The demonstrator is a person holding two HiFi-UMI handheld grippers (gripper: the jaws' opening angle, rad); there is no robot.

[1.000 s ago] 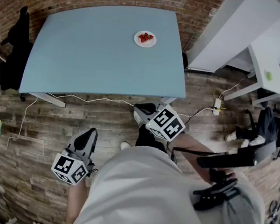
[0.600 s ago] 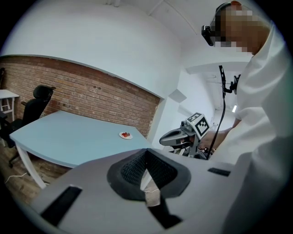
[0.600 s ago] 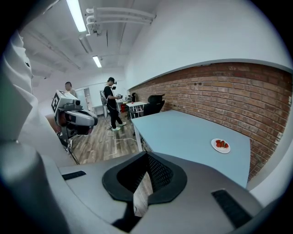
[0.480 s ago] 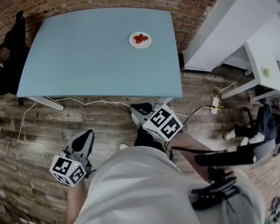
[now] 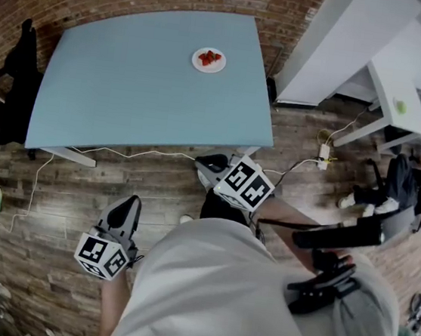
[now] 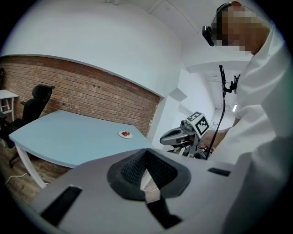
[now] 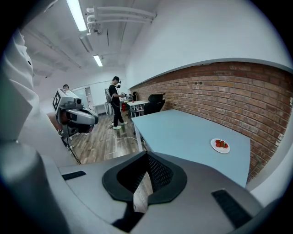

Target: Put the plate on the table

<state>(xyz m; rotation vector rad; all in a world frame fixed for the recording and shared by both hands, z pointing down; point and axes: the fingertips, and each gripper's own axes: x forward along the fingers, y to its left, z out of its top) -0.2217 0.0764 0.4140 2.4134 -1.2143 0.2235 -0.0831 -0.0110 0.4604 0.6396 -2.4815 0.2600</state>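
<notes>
Closest in, the left tool [image 5: 124, 208] hangs by the person's hip, jaws pressed together with nothing between them. The right tool [image 5: 213, 161] sits a little further forward, and its jaws are likewise together and empty. Beyond them, a strip of wooden floor [image 5: 155, 187] separates the person from the blue counter [image 5: 129, 85]. Out toward its far side, there's the plate [image 5: 218, 67], flat on the counter with strawberries [image 5: 208, 57] on it, well apart from both tools. By the look of it, the placing step is done: plate down, tools clear. The next move calls for no fresh grasp, just tools held away from the plate.
</notes>
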